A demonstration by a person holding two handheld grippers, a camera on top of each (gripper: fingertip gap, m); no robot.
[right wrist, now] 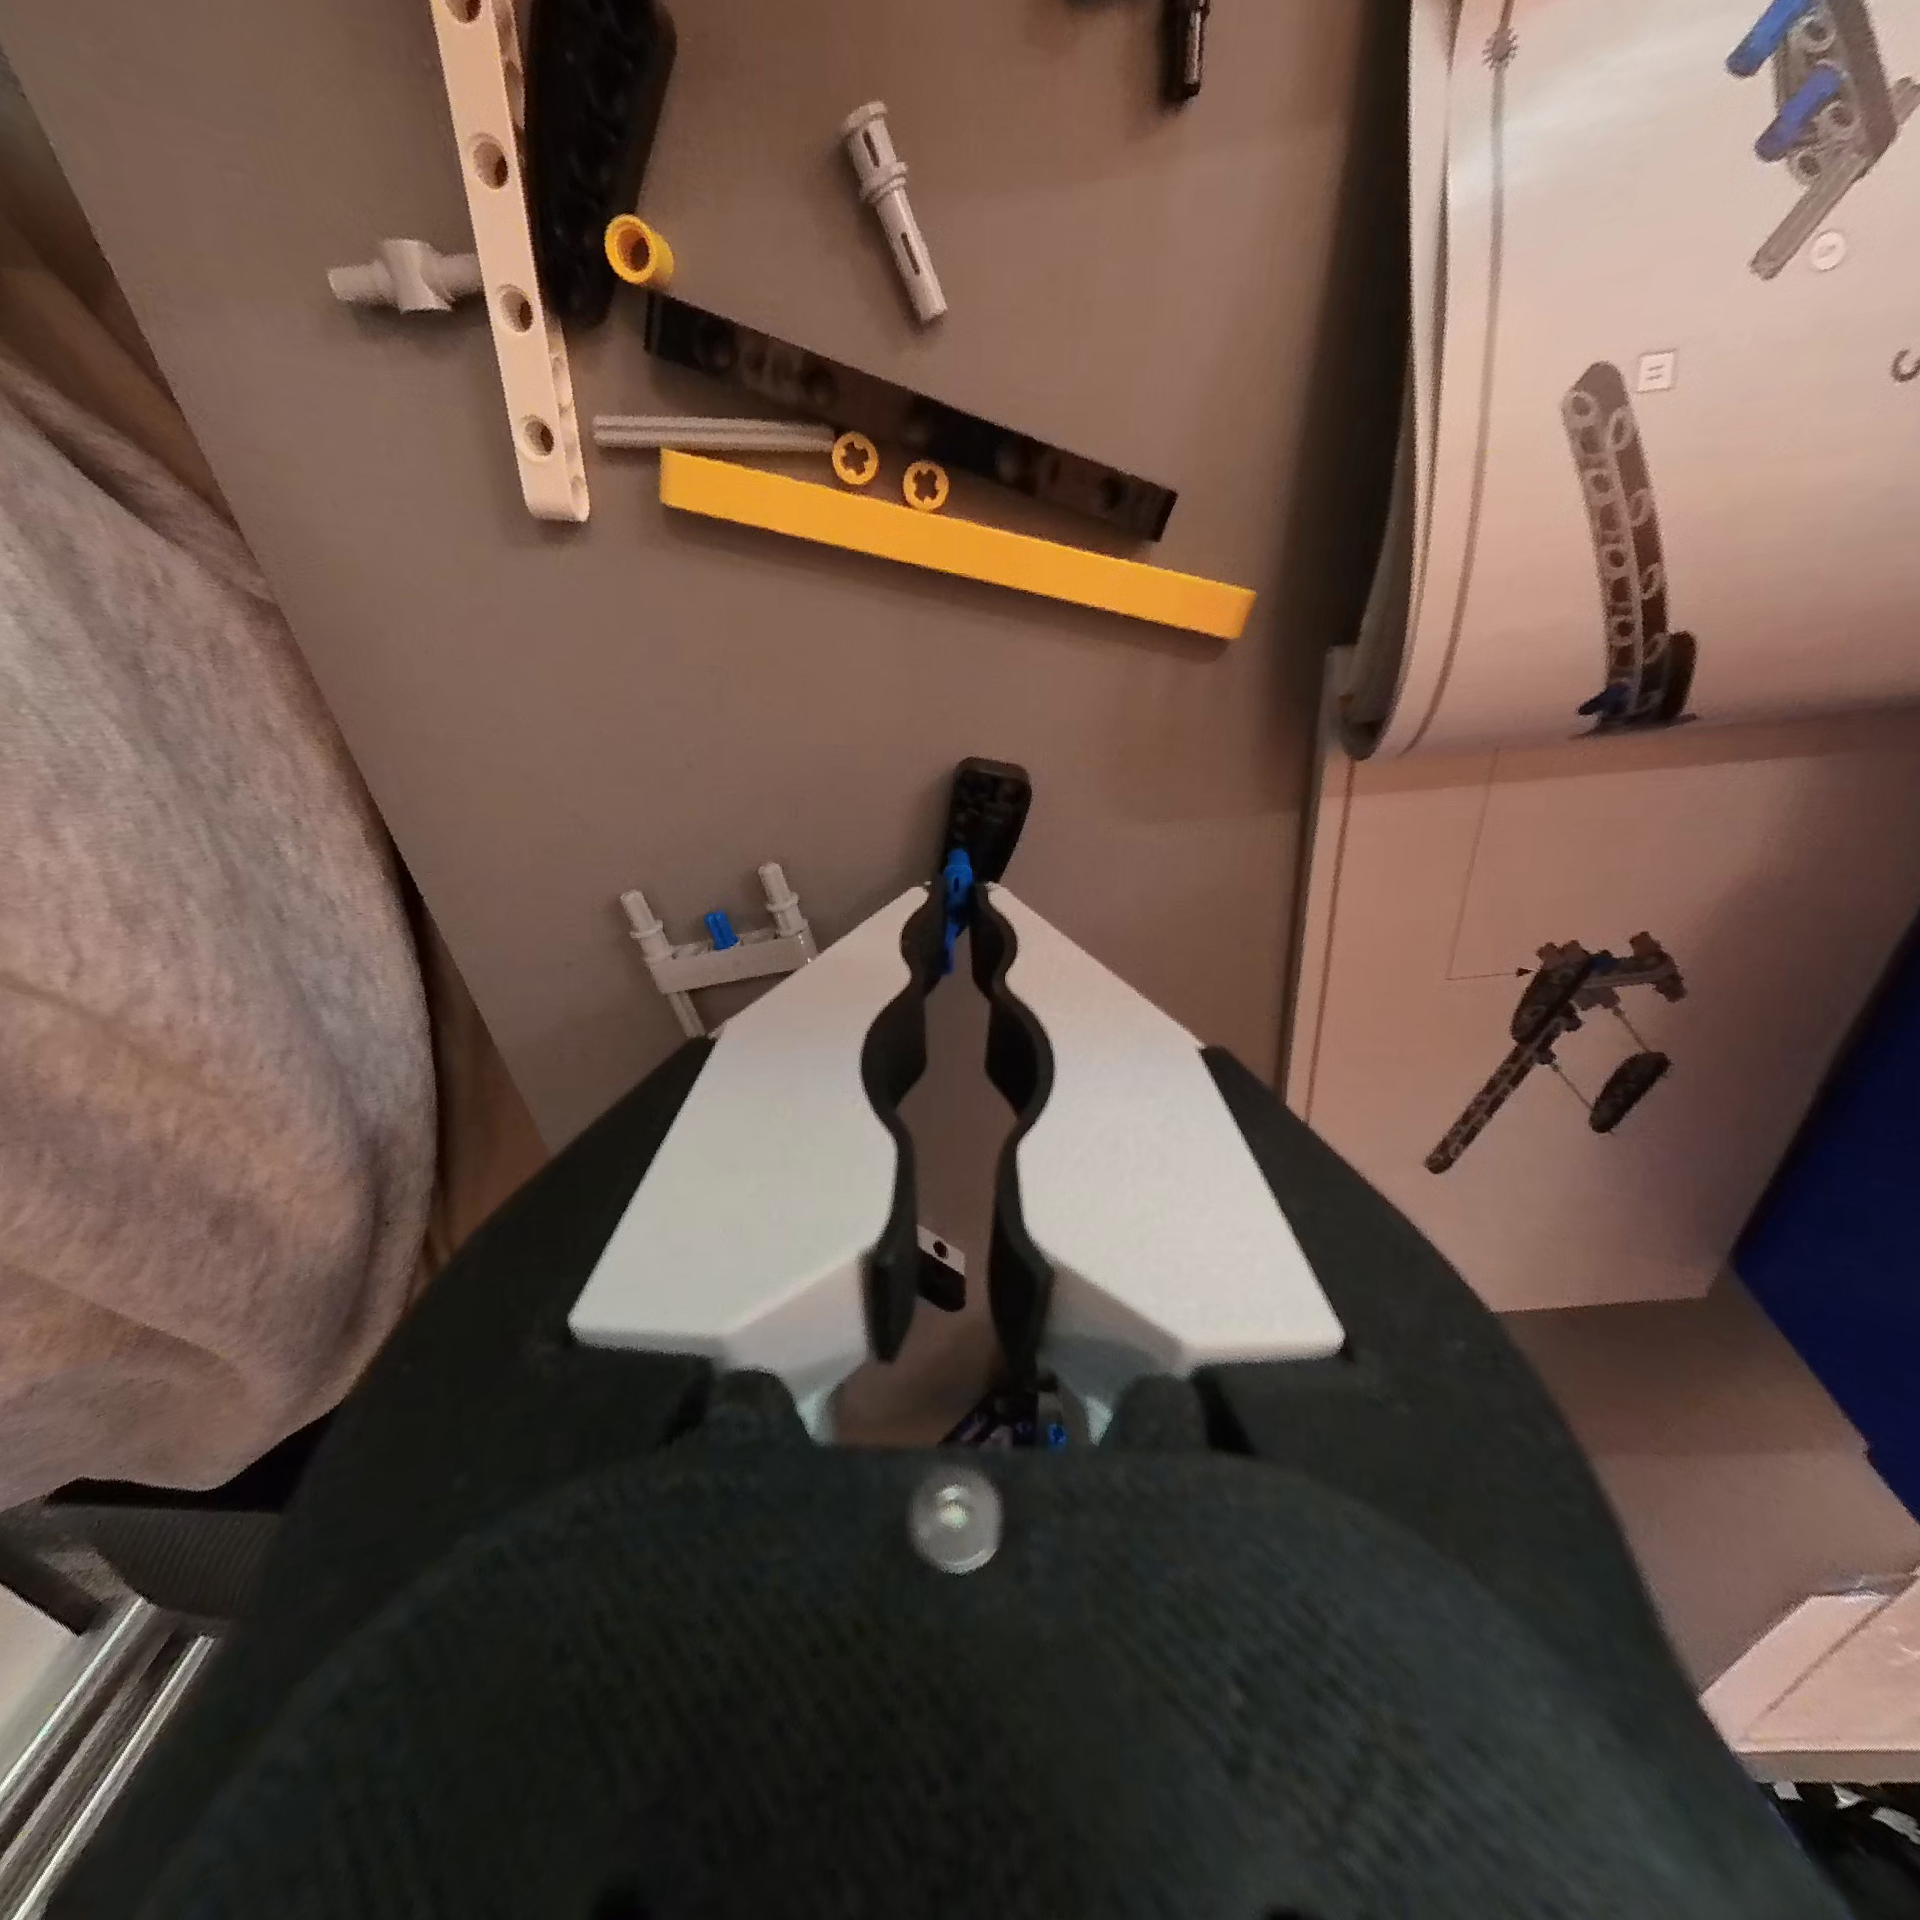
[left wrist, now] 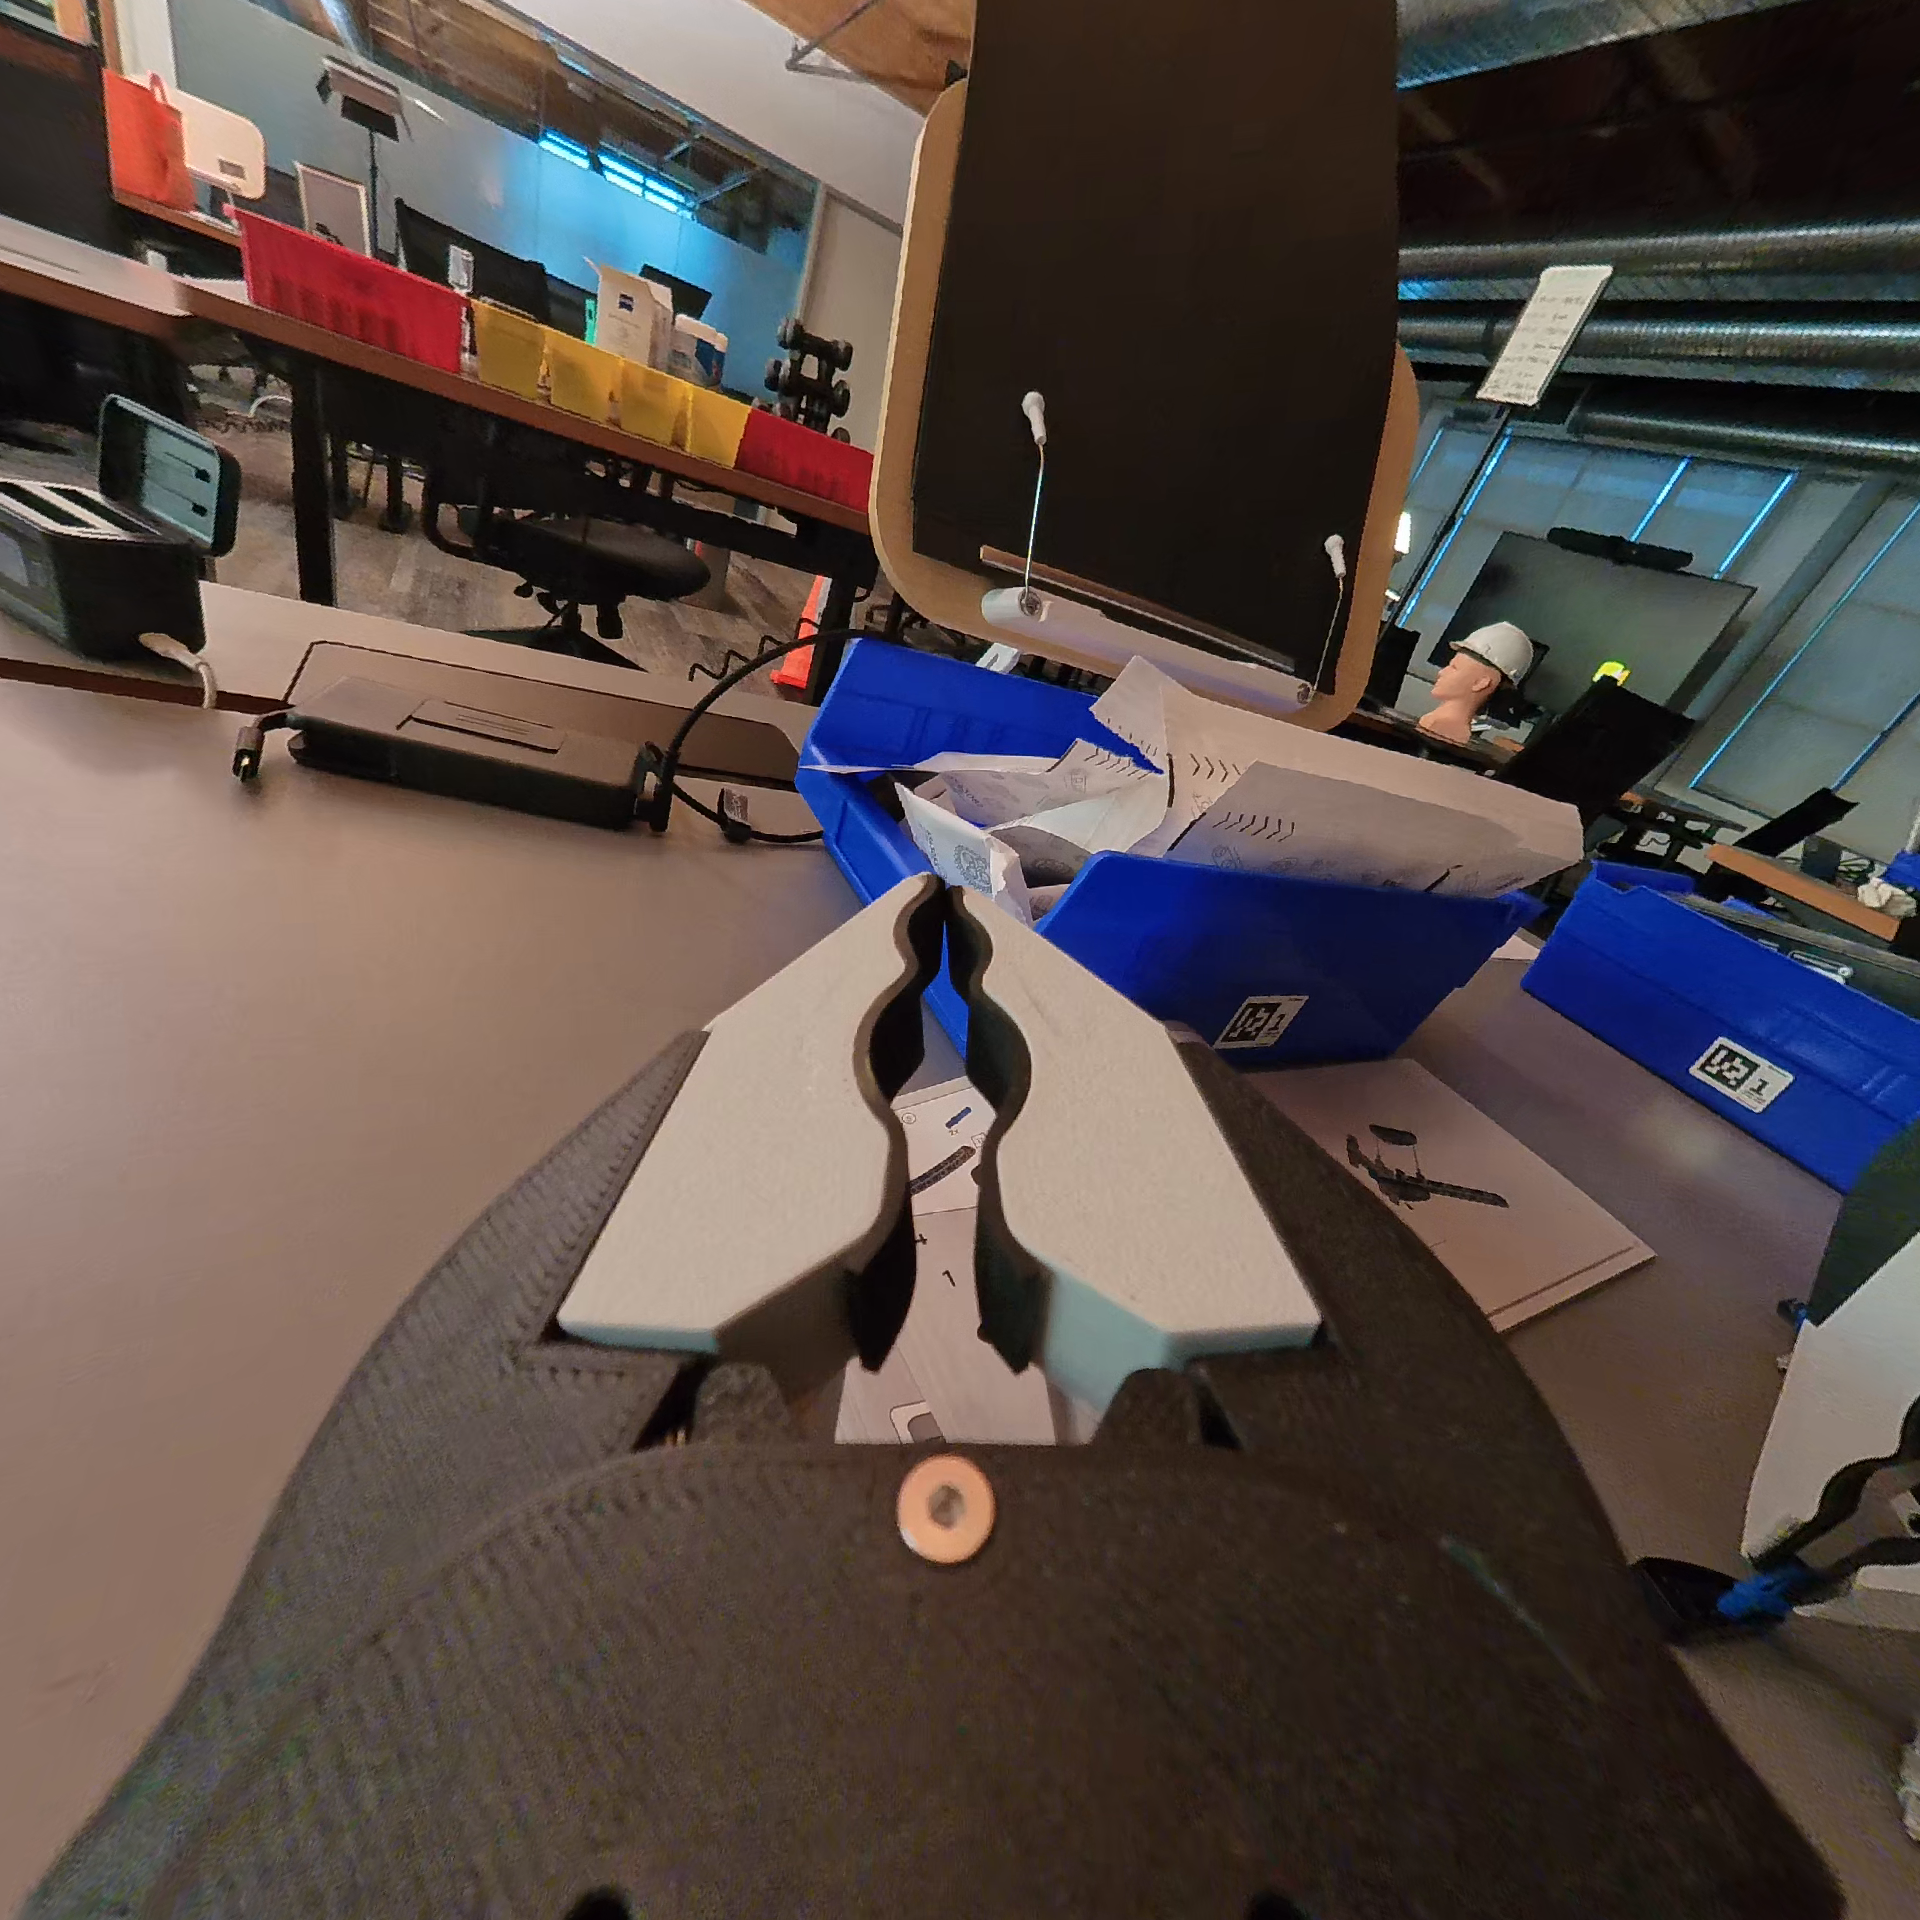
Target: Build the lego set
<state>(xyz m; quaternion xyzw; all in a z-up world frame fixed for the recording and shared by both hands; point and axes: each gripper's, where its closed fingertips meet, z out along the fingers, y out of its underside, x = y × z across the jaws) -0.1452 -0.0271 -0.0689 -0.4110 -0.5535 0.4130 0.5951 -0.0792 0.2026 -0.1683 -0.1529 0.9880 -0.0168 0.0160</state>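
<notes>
My right gripper (right wrist: 956,899) is shut on a small blue pin (right wrist: 954,904), held just above a short black beam (right wrist: 987,810) on the grey table. A grey frame piece with pins (right wrist: 717,951) lies left of the tips. Farther off lie a yellow beam (right wrist: 956,545), a long black beam (right wrist: 904,416), a white beam (right wrist: 509,260), a grey pin (right wrist: 894,213) and yellow bushes (right wrist: 888,473). My left gripper (left wrist: 945,894) is shut and empty, held above the open instruction booklet (left wrist: 1455,1184). The right gripper also shows at the right edge of the left wrist view (left wrist: 1860,1527).
The instruction booklet (right wrist: 1662,416) lies right of the parts. Blue bins (left wrist: 1278,956), one filled with torn paper bags (left wrist: 1143,800), stand behind it, with another blue bin (left wrist: 1745,1018) to the right. A book stand (left wrist: 1153,343) rises behind. A black charger (left wrist: 468,748) lies left. A grey sleeve (right wrist: 156,935) is at the left. One gripper's finger ends stand about 25 cm off the other's.
</notes>
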